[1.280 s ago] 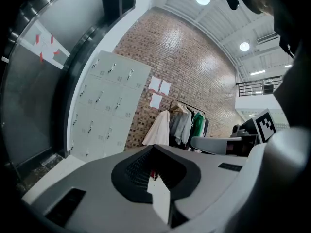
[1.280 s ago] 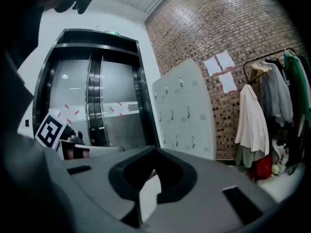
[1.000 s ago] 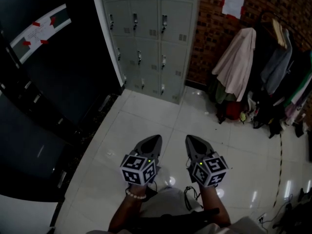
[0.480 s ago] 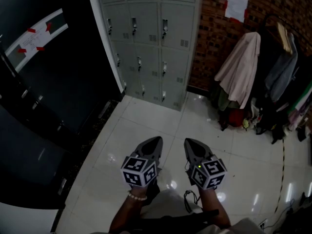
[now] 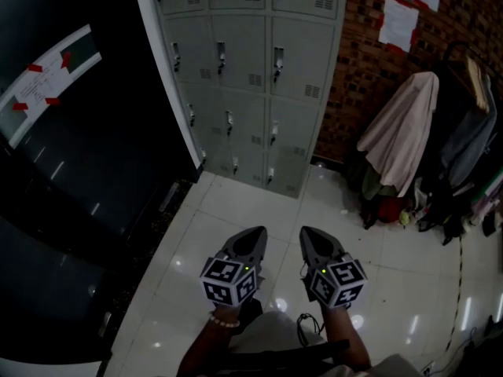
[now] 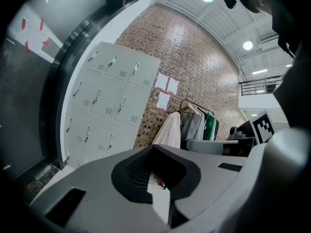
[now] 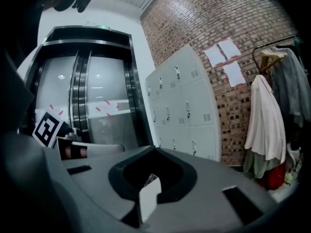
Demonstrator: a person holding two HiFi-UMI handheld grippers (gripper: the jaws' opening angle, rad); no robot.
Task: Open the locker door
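Observation:
The grey locker bank point(image 5: 251, 77) stands against the wall ahead, its doors all closed, each with a small handle. It also shows as the lockers point(image 6: 107, 106) in the left gripper view and as the lockers point(image 7: 182, 115) in the right gripper view. My left gripper point(image 5: 253, 236) and right gripper point(image 5: 311, 236) are held side by side low over the white tiled floor, pointing at the lockers and well short of them. Both are shut with nothing between their jaws, as the left gripper point(image 6: 158, 178) and right gripper point(image 7: 148, 193) show in their own views.
A dark glass door point(image 5: 78, 140) with taped paper fills the left. Right of the lockers, a brick wall point(image 5: 361, 61) carries pinned papers point(image 5: 397, 22). A clothes rack with a pale coat point(image 5: 409, 132) and other garments stands at the right. A cable point(image 5: 456, 289) runs along the floor.
The lockers have grown larger and slid down in the head view, so I have come closer. Both grippers keep their side-by-side pose and stay shut.

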